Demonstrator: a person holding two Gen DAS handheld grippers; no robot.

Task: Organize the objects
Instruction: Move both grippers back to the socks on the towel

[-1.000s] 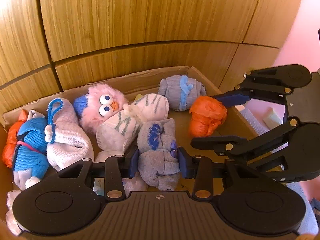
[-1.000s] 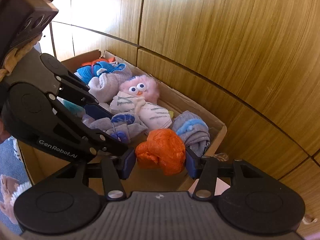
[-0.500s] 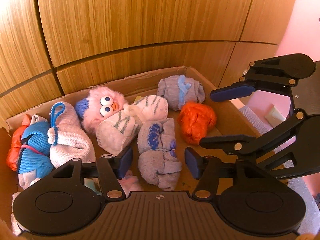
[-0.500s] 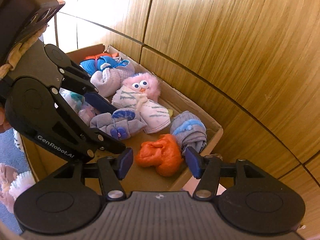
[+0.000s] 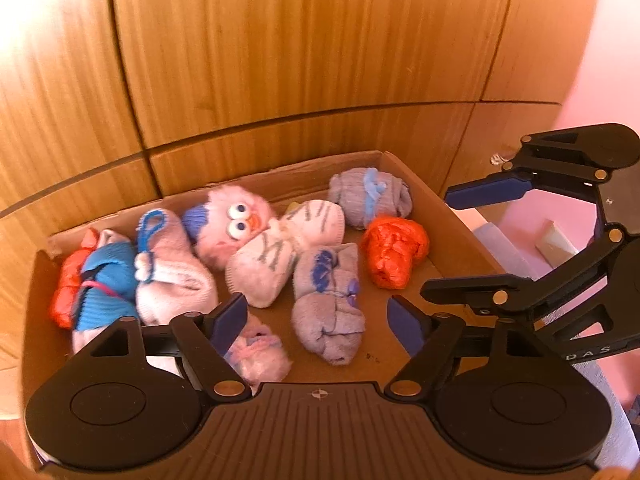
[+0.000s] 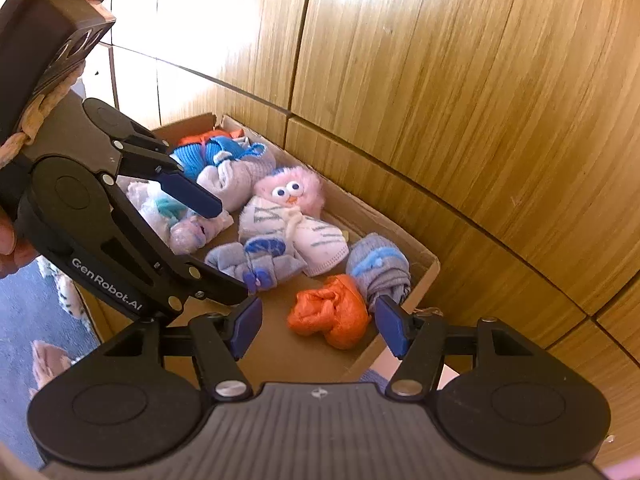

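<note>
A cardboard box [image 5: 452, 236] against the wood wall holds several rolled sock bundles. A grey-blue sock roll [image 5: 330, 300] lies on the box floor below my open, empty left gripper [image 5: 318, 320]. An orange bundle [image 5: 394, 250] lies at the box's right end, also seen in the right wrist view [image 6: 330, 312], below my open, empty right gripper [image 6: 318, 328]. A pink fluffy toy with eyes [image 5: 232, 228] and a white striped sock roll [image 5: 280, 252] lie in the middle. Both grippers hover above the box.
A grey sock roll with blue trim [image 5: 370, 196] sits in the far right corner. Blue and white rolls [image 5: 136, 268] fill the left end. Wooden wall panels [image 5: 280, 60] rise right behind the box. More socks lie on the blue floor [image 6: 60, 292] outside it.
Both grippers opened, released the grey-blue sock roll and the orange bundle into the box, then lifted up and back from it.
</note>
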